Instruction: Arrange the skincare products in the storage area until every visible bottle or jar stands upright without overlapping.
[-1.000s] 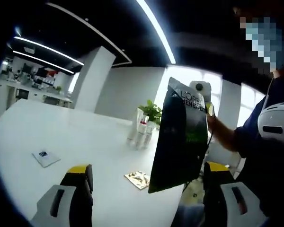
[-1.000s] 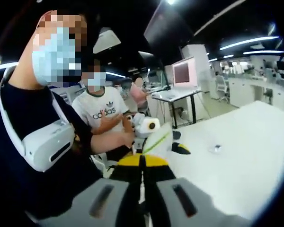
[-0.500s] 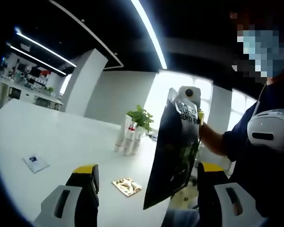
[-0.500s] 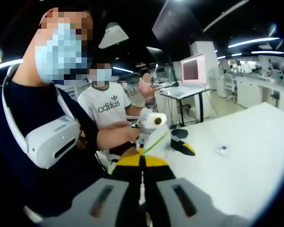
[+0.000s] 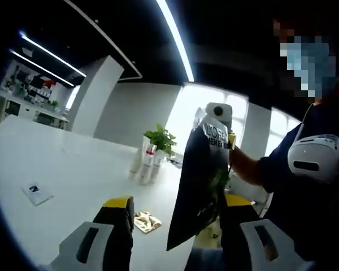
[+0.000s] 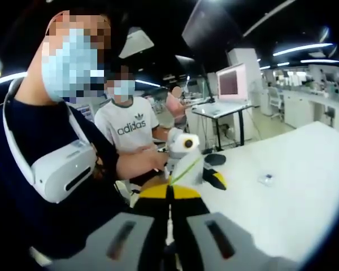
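Pouch (image 5: 200, 192) — dark skincare sachet, held aloft over white worktop (image 5: 62, 169), long axis near upright, top edge pinched in right hand-held gripper (image 6: 170, 191), jaws together on it. Left hand-held gripper (image 5: 178, 217) jaws apart, straddling pouch's lower end — nearer for takeover. Upright tubes (image 5: 144, 164) well beyond, beside plant (image 5: 160, 138).

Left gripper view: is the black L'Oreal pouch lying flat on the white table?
No. The black pouch hangs upright in the air between the open jaws, above the white table, pinched at its top by the right gripper.
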